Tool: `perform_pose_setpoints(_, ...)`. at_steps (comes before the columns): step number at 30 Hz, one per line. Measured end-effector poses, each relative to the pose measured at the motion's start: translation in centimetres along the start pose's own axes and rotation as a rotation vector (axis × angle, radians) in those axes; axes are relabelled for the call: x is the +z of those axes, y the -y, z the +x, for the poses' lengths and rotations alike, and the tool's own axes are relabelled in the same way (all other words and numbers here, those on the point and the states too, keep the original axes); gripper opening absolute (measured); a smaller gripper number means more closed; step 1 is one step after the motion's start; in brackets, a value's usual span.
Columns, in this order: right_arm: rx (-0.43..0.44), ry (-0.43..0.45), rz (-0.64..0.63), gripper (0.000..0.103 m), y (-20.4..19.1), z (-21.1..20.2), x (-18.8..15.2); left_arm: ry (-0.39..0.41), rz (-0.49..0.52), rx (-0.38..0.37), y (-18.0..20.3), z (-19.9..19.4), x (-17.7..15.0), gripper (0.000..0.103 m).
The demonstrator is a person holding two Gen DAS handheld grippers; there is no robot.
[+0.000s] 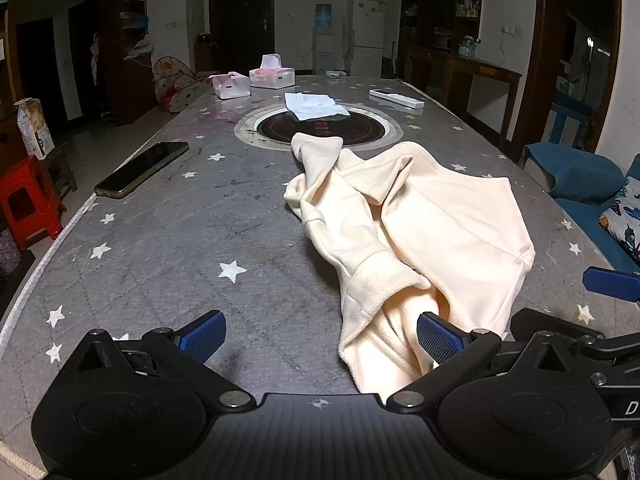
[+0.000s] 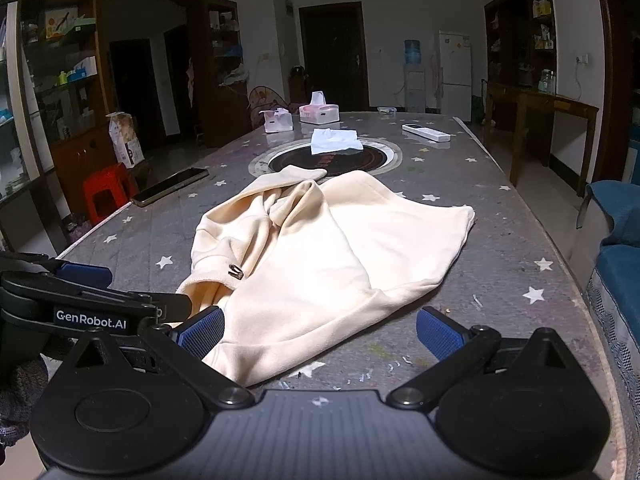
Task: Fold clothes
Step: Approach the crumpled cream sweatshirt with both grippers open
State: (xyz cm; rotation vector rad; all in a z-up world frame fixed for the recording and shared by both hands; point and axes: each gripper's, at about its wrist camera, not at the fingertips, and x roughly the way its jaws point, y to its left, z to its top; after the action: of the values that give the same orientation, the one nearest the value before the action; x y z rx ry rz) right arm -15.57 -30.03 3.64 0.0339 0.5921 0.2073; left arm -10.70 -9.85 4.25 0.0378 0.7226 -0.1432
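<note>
A cream garment lies crumpled on the grey table with stars; in the left wrist view it fills the centre and lower right of the frame, one sleeve reaching toward the round black plate. Only the right wrist view shows a small metal clip on the cloth, and a grey knitted sleeve at the lower left; the left wrist view shows a blue cushion at the right. The left gripper is wide open, its right finger touching the cloth, grasping nothing; the right gripper is also wide open, the garment hem between its fingers, not clenched.
</note>
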Motion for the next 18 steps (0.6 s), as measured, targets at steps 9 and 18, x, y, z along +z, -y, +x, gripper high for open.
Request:
perform_pose_setpoints(9, 0.002, -0.005, 0.003, 0.103, 0.08, 0.29, 0.11, -0.006, 0.004, -0.002, 0.15, 0.23, 0.08, 0.103)
perform_pose_setpoints(18, 0.005, -0.007, 0.004, 0.103, 0.05, 0.45, 0.16, -0.007, 0.009, -0.005, 0.34, 0.37, 0.16, 0.103)
